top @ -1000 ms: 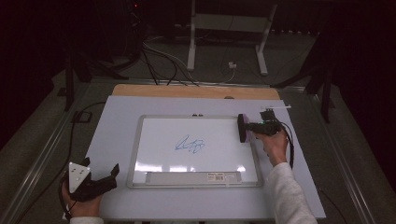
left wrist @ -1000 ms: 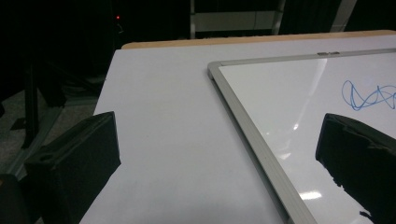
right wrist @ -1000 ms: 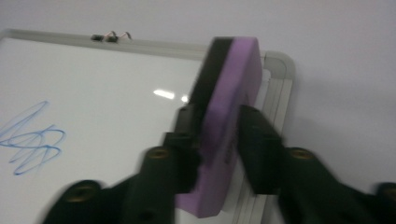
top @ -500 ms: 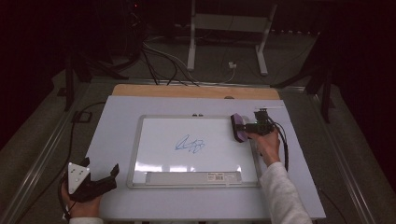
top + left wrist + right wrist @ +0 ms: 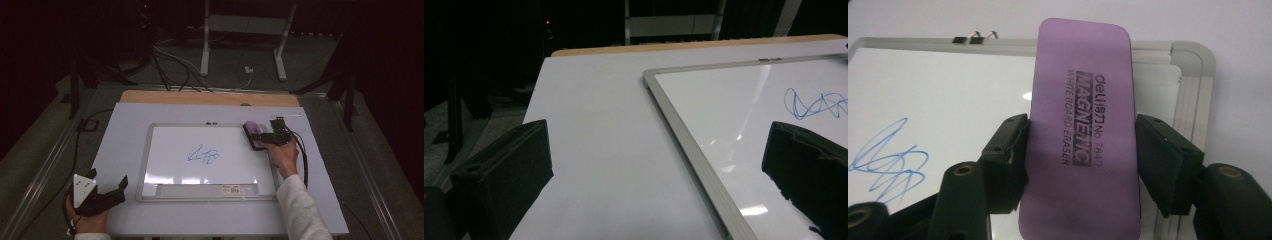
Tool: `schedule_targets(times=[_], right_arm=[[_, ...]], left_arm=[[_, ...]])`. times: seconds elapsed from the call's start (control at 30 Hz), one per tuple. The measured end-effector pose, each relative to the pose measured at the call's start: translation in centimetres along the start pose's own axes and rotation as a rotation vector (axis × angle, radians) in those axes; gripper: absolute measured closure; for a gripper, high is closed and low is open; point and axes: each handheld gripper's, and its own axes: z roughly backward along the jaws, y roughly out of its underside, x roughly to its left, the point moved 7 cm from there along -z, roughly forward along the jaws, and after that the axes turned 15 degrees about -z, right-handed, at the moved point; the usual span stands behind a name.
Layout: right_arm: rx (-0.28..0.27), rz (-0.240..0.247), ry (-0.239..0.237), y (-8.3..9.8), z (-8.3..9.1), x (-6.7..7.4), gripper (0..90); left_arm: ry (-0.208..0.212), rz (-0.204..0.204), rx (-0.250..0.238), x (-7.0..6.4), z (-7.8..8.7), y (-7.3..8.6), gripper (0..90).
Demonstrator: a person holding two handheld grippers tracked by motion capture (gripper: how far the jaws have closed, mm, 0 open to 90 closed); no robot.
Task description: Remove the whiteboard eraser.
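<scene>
A purple magnetic eraser (image 5: 255, 134) (image 5: 1080, 135) lies on the top right corner of the whiteboard (image 5: 145, 160) (image 5: 1193, 100). My right gripper (image 5: 258, 136) (image 5: 1082, 150) has just been closing, and both pads now press on the eraser's long sides. A blue scribble (image 5: 204, 156) (image 5: 816, 104) (image 5: 890, 160) marks the middle of the board. My left gripper (image 5: 107, 178) (image 5: 656, 165) rests open at the table's near left corner, off the board (image 5: 684, 135), with nothing between its fingers.
The whiteboard lies on a pale sheet (image 5: 125, 130) that covers the table, with a wooden edge (image 5: 200, 97) at the back. Two small clips (image 5: 973, 37) sit on the board's top rim. Cables and stand legs (image 5: 205, 45) are on the floor behind.
The right gripper's jaws went from shut to spread around the eraser and then closed on it. The right hand shifted slightly left. The left hand stayed still.
</scene>
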Motion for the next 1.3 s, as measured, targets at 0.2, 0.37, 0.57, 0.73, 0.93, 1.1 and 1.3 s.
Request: schedule_targets(times=[0.2, 0.37, 0.57, 0.73, 0.93, 1.1, 1.3], right_arm=[[-0.006, 0.031, -0.009, 0.0, 0.4, 0.5, 40.6], [-0.022, 0.056, -0.023, -0.1, 0.9, 0.9, 40.6], [-0.033, 0.094, -0.03, -0.2, 1.6, 1.7, 40.6], [-0.033, 0.113, -0.032, -0.1, 1.8, 2.1, 40.6], [-0.029, 0.143, -0.043, 0.2, 1.8, 2.8, 40.7], [-0.02, 0.184, -0.058, 0.7, 1.8, 3.9, 40.7], [-0.01, 0.231, -0.075, 1.3, 1.8, 5.2, 40.8]], left_arm=[[-0.002, -0.002, -0.001, 0.0, 0.1, -0.1, 0.5], [-0.002, -0.003, 0.0, 0.0, 0.1, -0.1, 0.5], [-0.005, -0.002, -0.006, 0.0, 0.1, -0.2, 0.5], [-0.007, -0.001, -0.005, 0.0, 0.1, -0.1, 0.5], [-0.005, -0.004, -0.001, 0.0, 0.1, -0.1, 0.5], [-0.008, 0.006, -0.004, 0.1, 0.1, -0.1, 0.5], [-0.007, 0.0, -0.001, 0.0, 0.1, -0.1, 0.6]])
